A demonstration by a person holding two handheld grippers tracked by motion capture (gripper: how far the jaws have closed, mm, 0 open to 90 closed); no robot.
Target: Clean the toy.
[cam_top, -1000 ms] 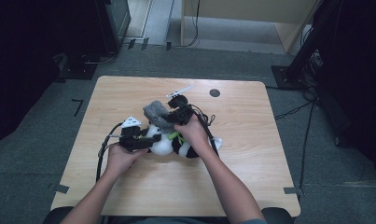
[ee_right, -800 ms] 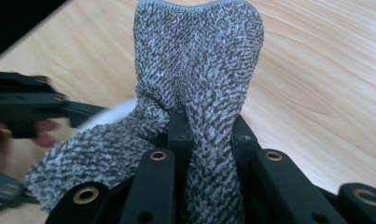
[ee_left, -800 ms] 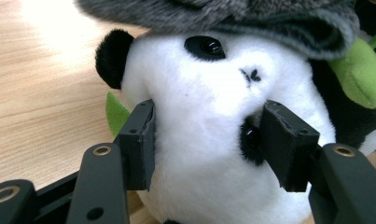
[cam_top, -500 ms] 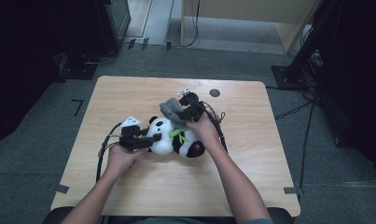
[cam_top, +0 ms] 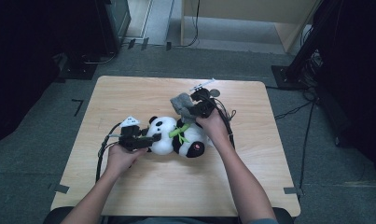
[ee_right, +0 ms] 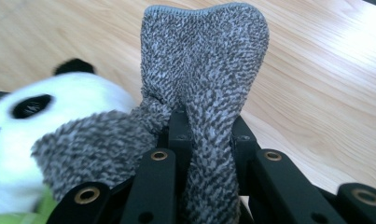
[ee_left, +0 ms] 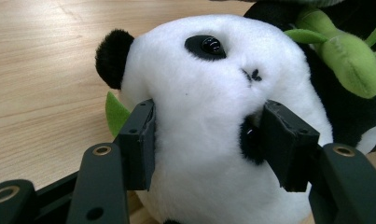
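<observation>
left gripper (cam_top: 146,140) is clamped on the plush panda's (cam_top: 176,137) head, reads as an anchor so the toy can't slide while the other hand works. in the left gripper view the pads (ee_left: 139,140) sink into the white fur at both cheeks, jaws part-way open with the head filling the gap, black ear and eye above. panda lies on its side mid wooden table (cam_top: 129,93), head toward the left hand, green bamboo plush on its chest. right gripper (cam_top: 195,108) sits just past the panda's body, holding a grey knit sock (cam_top: 180,103) up off the toy. right gripper view: jaws nearly together, pinching the bunched sock (ee_right: 204,93), cuff end standing up above them, a loose fold draping toward the panda's face. my guess: sock pulled clear of the toy, or about to go on it, can't tell which.
</observation>
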